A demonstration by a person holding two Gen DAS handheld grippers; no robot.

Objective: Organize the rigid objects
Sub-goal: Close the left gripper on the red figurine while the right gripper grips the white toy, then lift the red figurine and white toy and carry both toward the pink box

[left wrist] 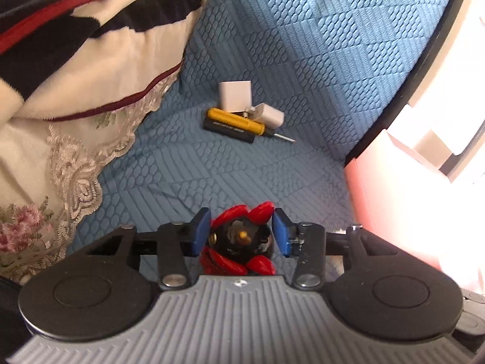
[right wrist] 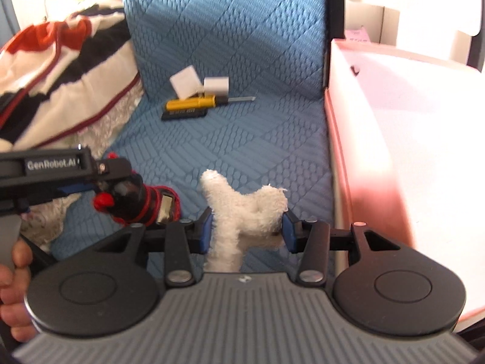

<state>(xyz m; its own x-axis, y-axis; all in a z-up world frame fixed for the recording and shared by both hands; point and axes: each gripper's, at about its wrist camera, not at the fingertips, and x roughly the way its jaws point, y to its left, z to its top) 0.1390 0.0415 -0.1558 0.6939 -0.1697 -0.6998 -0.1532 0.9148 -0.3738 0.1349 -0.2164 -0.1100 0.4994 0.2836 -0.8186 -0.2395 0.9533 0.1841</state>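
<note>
My left gripper (left wrist: 241,228) is shut on a red and black toy-like object (left wrist: 239,242), its blue pads pressing both sides; the same gripper (right wrist: 109,188) and object (right wrist: 133,197) show at the left of the right wrist view. My right gripper (right wrist: 247,228) is shut on a white fuzzy Y-shaped plush piece (right wrist: 242,206) just above the blue quilted seat (right wrist: 242,145). Farther back on the seat lie a yellow-handled screwdriver (left wrist: 236,123) (right wrist: 191,103), a black bar (left wrist: 227,129) (right wrist: 183,114) and two white blocks (left wrist: 235,95) (right wrist: 215,85).
A pink box (right wrist: 357,151) (left wrist: 394,200) with a pale inside stands against the seat's right edge. A striped blanket (left wrist: 75,45) (right wrist: 60,75) and a lace-trimmed floral cushion (left wrist: 36,182) fill the left side. A person's hand (right wrist: 15,273) holds the left gripper's handle.
</note>
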